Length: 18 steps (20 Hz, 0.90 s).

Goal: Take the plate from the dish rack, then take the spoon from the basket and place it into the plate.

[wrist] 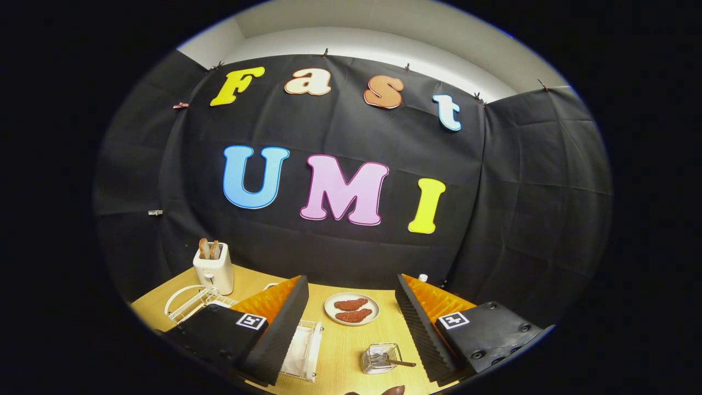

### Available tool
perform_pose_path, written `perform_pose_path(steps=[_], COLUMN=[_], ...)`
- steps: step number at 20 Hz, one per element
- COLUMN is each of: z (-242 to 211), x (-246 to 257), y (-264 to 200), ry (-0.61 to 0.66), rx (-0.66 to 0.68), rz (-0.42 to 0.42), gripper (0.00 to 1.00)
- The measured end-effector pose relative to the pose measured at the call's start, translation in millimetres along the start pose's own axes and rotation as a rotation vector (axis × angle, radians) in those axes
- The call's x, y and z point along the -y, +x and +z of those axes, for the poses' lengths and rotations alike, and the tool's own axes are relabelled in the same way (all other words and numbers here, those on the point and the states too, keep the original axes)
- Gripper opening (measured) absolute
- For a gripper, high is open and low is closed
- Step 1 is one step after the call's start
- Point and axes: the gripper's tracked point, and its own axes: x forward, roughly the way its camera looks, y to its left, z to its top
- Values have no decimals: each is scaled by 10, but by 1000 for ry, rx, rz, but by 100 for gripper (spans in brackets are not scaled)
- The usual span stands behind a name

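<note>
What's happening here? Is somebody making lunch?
Not quite. A person is holding a gripper over a wooden table, and its fingers are open, holding nothing. Between them sits a wire basket with a spoon. Beyond it is a plate with two brown pieces of food. A toaster stands nearby.

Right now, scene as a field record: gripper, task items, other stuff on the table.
gripper: gripper open, fingers wide apart, holding nothing
plate: small round plate on the wooden table, beyond the fingers, carrying two reddish-brown food pieces
dish rack: white wire rack, beside the toaster
basket: wire basket between the fingers, utensil handle sticking out; spoon or not, unclear
toaster: white toaster, toast in its slots
</note>
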Motion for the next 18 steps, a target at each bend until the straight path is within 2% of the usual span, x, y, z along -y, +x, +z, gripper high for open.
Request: perform_pose_path(steps=[5,10,18], z=[-198,-546,-1454], x=[-203,-529,-1056], y=[81,274,553], ry=[6,45,290], rx=[-76,-222,-589], rz=[51,121,156], gripper=[97,97,99])
